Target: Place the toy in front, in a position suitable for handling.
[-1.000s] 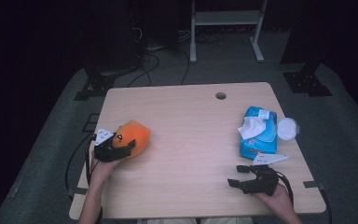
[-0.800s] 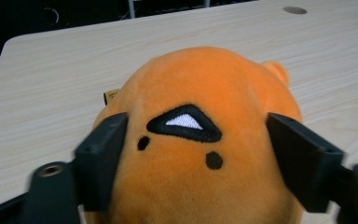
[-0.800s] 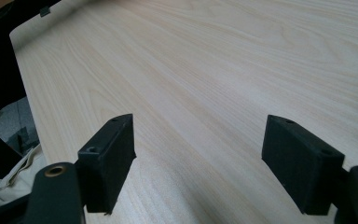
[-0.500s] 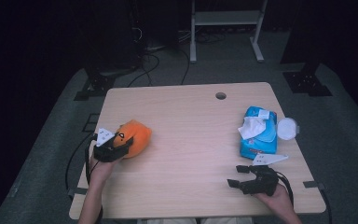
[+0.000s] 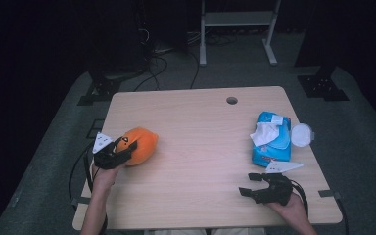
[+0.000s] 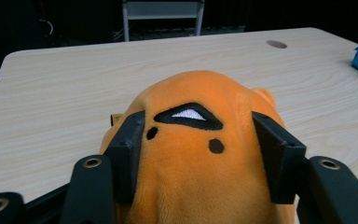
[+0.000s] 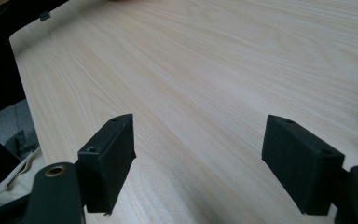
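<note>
Left gripper [image 5: 120, 151] at left edge of high view, jaws clamped on orange plush toy [image 5: 139, 145], one jaw on each flank. Toy rests on bench [image 5: 196, 142], lower left of bench top. In left gripper view, toy [image 6: 200, 158] sits between jaws, black-and-white stitched triangle and two black dots facing up. Right gripper [image 5: 251, 185] at lower right of high view, jaws apart, nothing between them, bare wood beneath. Blue wipes pack [image 5: 272, 137] at right side of bench, white lid [image 5: 302, 134] just beside it.
</note>
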